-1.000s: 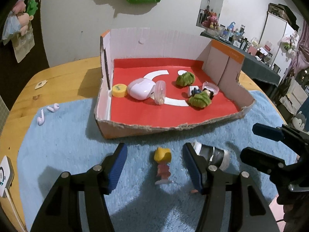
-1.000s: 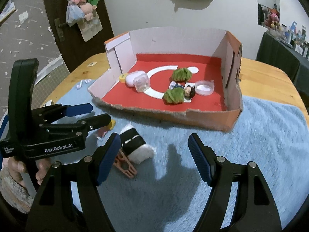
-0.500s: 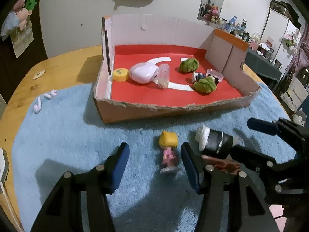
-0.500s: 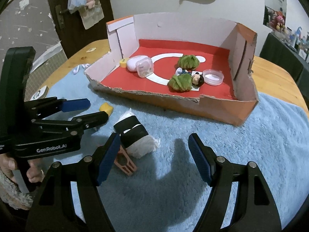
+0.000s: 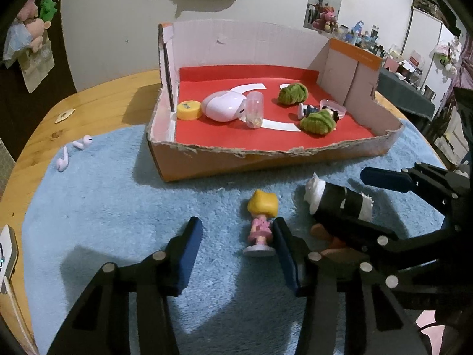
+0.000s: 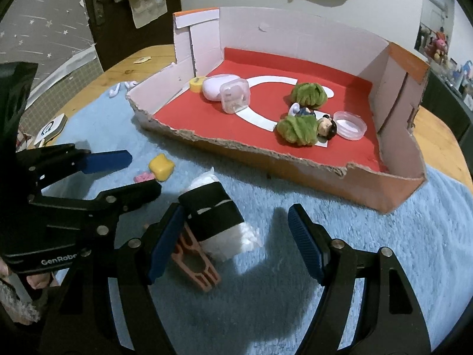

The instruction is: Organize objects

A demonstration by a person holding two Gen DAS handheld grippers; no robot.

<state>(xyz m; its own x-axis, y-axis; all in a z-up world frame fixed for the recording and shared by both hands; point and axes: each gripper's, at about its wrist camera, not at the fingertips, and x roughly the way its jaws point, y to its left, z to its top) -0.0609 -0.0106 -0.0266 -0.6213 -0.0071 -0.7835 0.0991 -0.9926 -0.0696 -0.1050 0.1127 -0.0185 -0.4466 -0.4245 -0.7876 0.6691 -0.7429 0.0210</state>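
Blue towel (image 5: 103,207) covers wooden worktop (image 5: 97,100). Left claw (image 5: 236,251) narrower than second ago, closing around doll (image 5: 261,222), not yet gripped. Right claw (image 6: 236,242) wide apart, now lower beside sushi toy (image 6: 215,219). Box (image 5: 266,159) awaits both.

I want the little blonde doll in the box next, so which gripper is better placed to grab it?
Left. The left gripper already has the doll between its closing jaws, not yet clamped. The right gripper stands open beside the black-and-white roll.
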